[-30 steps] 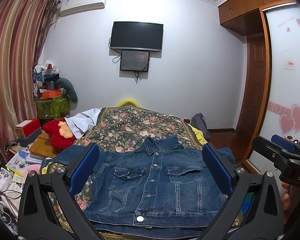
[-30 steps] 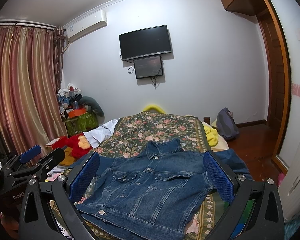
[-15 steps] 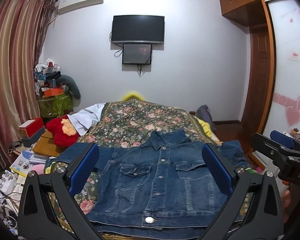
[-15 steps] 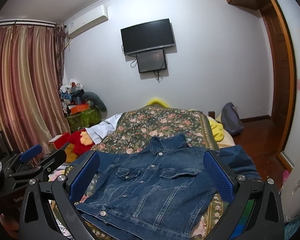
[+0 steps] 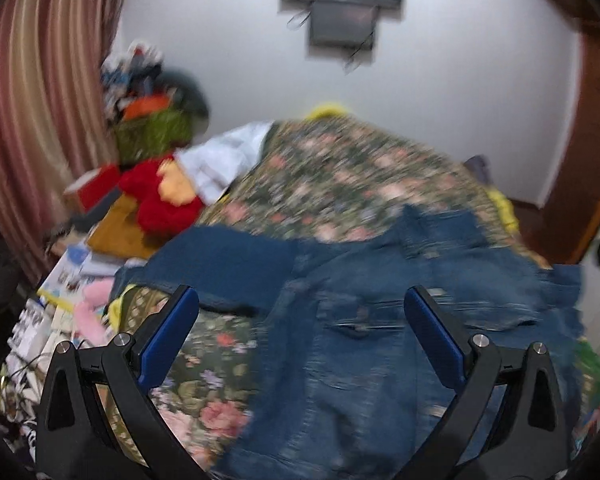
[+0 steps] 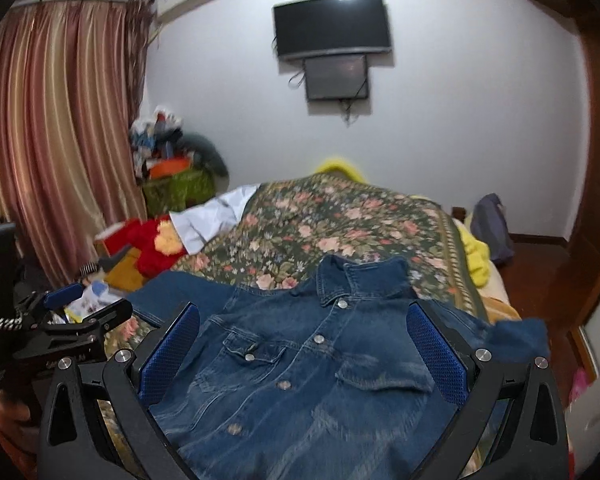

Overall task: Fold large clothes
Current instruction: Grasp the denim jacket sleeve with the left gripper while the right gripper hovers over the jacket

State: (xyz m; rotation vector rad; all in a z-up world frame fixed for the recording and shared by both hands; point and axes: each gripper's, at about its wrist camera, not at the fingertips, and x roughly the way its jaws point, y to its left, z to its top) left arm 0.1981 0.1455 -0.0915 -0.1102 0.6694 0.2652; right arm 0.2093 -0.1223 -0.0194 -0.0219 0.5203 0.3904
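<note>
Denim jacket [image 6: 308, 364] lies front-up and buttoned on the near end of the bed [image 6: 340, 216], collar pointing toward the far wall and both sleeves spread out to the sides over the floral bedspread. Left tool [image 5: 300, 336] hovers above the jacket's left chest and sleeve, fingers spread wide and grasping nothing, in a motion-blurred view. Right tool [image 6: 304, 348] likewise hangs released over the jacket's front.
</note>
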